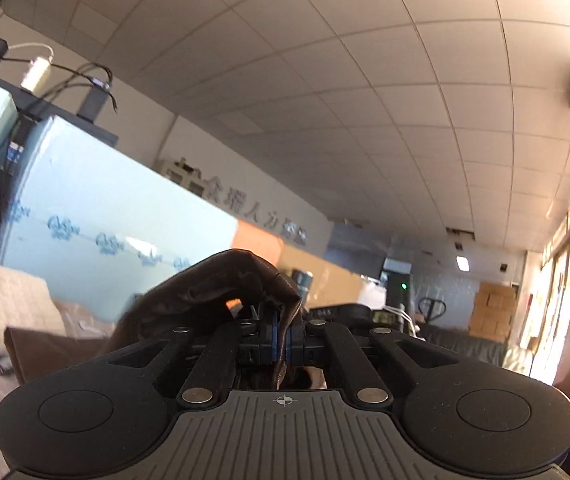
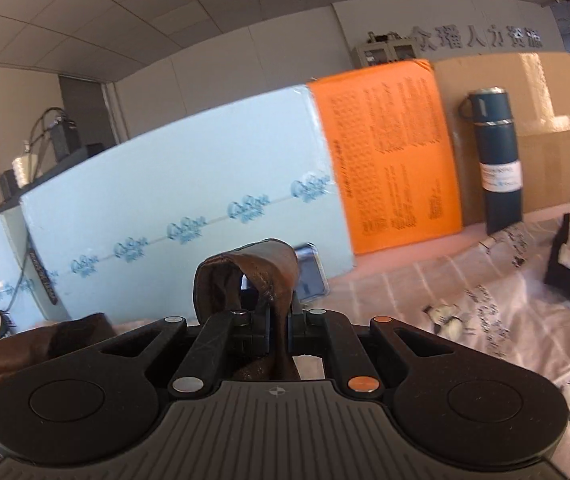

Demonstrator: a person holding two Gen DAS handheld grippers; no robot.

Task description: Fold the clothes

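Behind both cameras' foreground runs a pale blue printed foam board (image 2: 189, 184), with a pink patterned bedsheet (image 2: 465, 280) below; the left gripper (image 1: 281, 340) pinches a fold of the dark brown leathery garment (image 1: 221, 284), jaws closed on it; the right gripper (image 2: 281, 334) clamps another fold likewise; the garment seems to span between them, lifted and tilted upward, neither hand evidently nearer; a dark blue flask (image 2: 497, 160) stands rightward.

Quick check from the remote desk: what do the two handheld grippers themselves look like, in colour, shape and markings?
Both match: the left gripper and right gripper have matte black bodies with two round lobes, a ribbed grey centre plate with a crosshair mark, black linkage bars with silver rivets, and blue-edged fingers. No cables or sleeves visible.
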